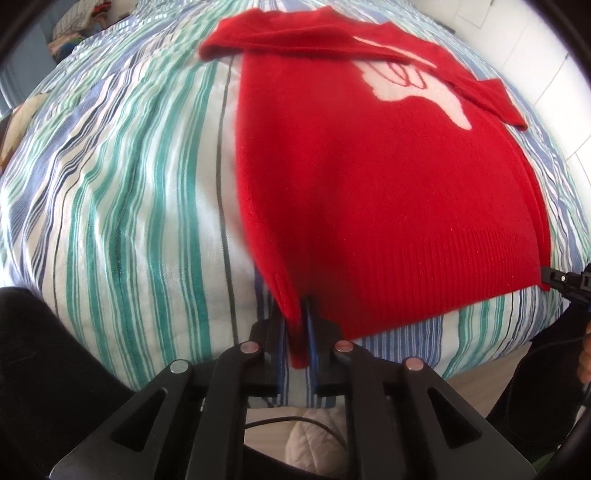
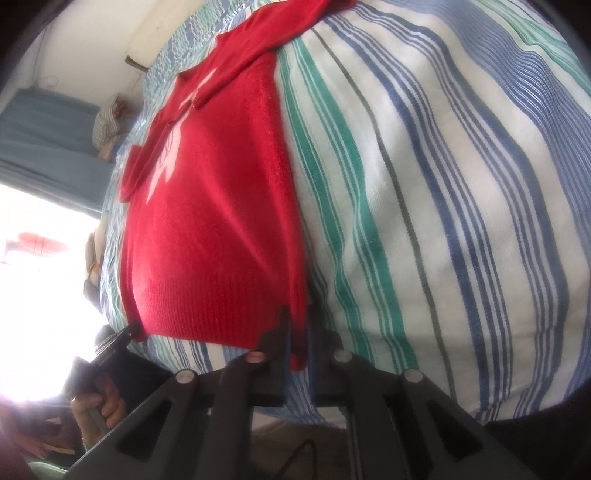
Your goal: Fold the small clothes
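Item: red sweater (image 1: pixel 369 192), knit, with a white motif (image 1: pixel 413 85) on the chest. It lies spread on the bed, ribbed hem nearest me, both sleeves folded across the upper body. Its two hem corners are lifted off the cover, one in each of my tools.

Left gripper (image 1: pixel 300 332): my fingers (image 1: pixel 275 343) are pressed together on the left hem corner. A flap of red knit hangs down between them, with the blue pad faces showing either side of it. The sweater body runs ahead and to the right of these fingers.

Right gripper (image 2: pixel 297 339): fingers (image 2: pixel 275 341) likewise pinching, here on the right hem corner, red knit pulled down between the pads. The sweater body stretches ahead and to the left of these fingers; bare striped cover lies ahead and to the right.

Cross-views: my right gripper tip shows at the far right of the left view, touching the hem corner. My left gripper and left hand (image 2: pixel 101 406) show at the lower left of the right view, at the opposite corner.

Support: bed (image 1: pixel 129 192), cover striped white, green and blue.

Background: pile of clothes (image 1: pixel 77 26) beyond the bed, ahead and left of my left fingers; details blurred.
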Action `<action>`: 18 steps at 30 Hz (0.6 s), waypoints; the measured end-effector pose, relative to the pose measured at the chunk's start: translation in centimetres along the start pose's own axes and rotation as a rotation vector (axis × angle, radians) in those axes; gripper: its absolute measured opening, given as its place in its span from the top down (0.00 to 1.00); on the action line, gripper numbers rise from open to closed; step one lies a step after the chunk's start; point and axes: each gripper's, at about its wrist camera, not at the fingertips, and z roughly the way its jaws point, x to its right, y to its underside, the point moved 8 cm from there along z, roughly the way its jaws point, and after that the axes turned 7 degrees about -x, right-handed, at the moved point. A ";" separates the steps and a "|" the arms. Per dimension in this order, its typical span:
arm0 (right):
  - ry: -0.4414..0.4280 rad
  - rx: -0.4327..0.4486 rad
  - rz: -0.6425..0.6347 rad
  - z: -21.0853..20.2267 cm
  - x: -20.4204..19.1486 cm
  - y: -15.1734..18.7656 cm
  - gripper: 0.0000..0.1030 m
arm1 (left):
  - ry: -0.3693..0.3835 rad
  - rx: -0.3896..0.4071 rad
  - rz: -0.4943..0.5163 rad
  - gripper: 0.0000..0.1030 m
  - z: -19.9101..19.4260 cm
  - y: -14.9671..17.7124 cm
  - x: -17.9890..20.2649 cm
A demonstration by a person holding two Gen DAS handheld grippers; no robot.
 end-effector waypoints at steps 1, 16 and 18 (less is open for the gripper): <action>0.001 -0.003 0.002 0.0 0.0 0.1 0.92 | 0.000 -0.003 -0.001 0.83 -0.1 0.1 0.0; 0.119 -0.026 0.065 -5.3 2.4 1.6 0.77 | -0.059 0.086 -0.024 0.31 -7.7 3.4 -3.6; 0.281 0.081 -0.034 -9.0 2.3 -0.8 0.73 | -0.066 0.150 -0.070 0.25 -9.5 2.2 -4.9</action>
